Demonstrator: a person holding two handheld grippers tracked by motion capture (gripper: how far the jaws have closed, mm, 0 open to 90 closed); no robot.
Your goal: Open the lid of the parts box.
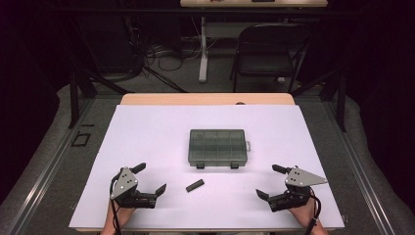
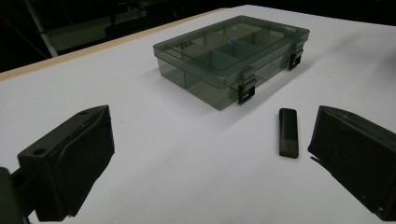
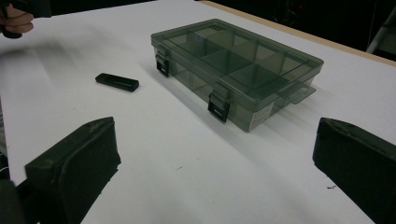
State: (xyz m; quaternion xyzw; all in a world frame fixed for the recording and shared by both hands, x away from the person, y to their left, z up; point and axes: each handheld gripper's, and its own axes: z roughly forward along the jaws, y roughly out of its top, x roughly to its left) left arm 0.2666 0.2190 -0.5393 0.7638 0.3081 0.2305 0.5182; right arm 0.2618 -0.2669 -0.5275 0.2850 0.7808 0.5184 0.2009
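- White table cover (image 1: 147, 147) carries a smoke-tinted compartment box (image 1: 217, 146), lid down, two black latches (image 2: 247, 88) on its near edge, hang tab on its right end.
- Small black stick, looks like a USB drive (image 1: 195, 185), lies flat on the sheet just in front of the box, near its left latch, not touching it.
- Nothing stands between either gripper and the drive or the box.
- Beyond the table: folding chair (image 1: 266, 49), desk leg and a cable tangle on the floor, all dim.
- Box contents hard to read through the tinted lid; one small pale blue speck (image 2: 232, 41) shows in a far compartment in the left gripper view.
- Person's forearms are cut off at the bottom edge of the high view.
- Left gripper (image 1: 149, 178): jaws wide apart, holding nothing. Drive lies ahead of it, close to its right-hand jaw in the left gripper view, clear of the pads.
- Right gripper (image 1: 270, 182): jaws wide apart, holding nothing. Drive (image 3: 117, 82) is well apart from it, off to the left; box sits ahead between the jaw lines.
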